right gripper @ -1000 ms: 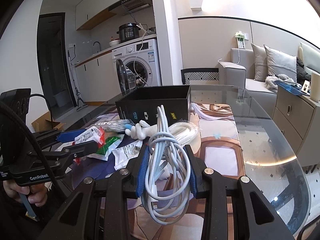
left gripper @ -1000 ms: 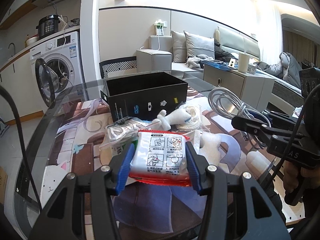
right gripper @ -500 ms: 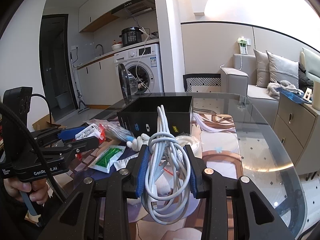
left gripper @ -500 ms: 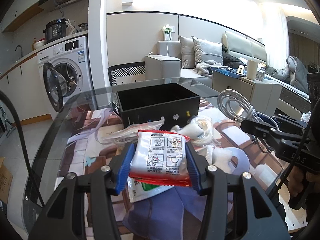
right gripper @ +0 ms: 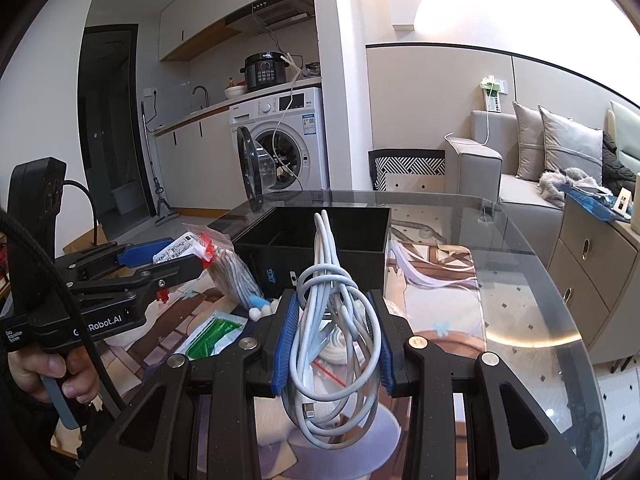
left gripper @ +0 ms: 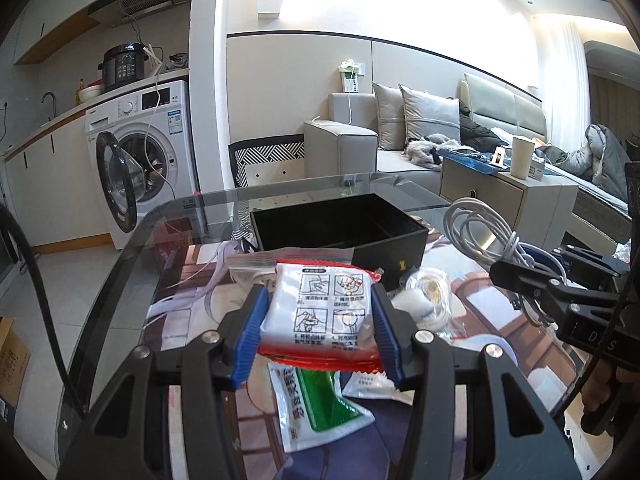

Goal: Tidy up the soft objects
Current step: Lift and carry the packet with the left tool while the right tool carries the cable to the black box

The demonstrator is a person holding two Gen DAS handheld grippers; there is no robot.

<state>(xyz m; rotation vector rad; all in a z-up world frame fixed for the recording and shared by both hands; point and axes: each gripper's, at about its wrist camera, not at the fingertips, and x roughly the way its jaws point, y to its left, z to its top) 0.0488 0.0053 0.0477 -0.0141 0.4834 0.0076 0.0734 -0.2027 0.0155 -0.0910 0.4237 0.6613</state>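
Left gripper [left gripper: 318,314], black-framed with blue ribbed pads, is shown clamped on a white soft packet with a red border and printed instruction panels [left gripper: 326,312], which is held above the table surface. Right gripper [right gripper: 335,334], of the same build, is shown clamped on a coiled bundle of white cable [right gripper: 334,320]; its loops hang below the pads and rise above them. Both held items are raised clear of the oval glass-topped table [right gripper: 532,280], short of the open black rectangular box [left gripper: 340,226] that stands toward the table's far edge. Between the box and the grippers, loose items are seen lying on the table: a white and green flat sachet [left gripper: 320,404] directly beneath the left gripper, a clear zip bag holding striped cloth [right gripper: 230,268] beside the box's left wall, and a small clear bag with a coil of white cord [left gripper: 430,294] near the box's front right corner. A hand [right gripper: 48,372] is seen gripping the left gripper's handle at the near left edge. Beyond the table's far edge, a white front-loading washing machine with its door open [left gripper: 140,160] and a grey sofa with cushions [left gripper: 400,136] are shown.
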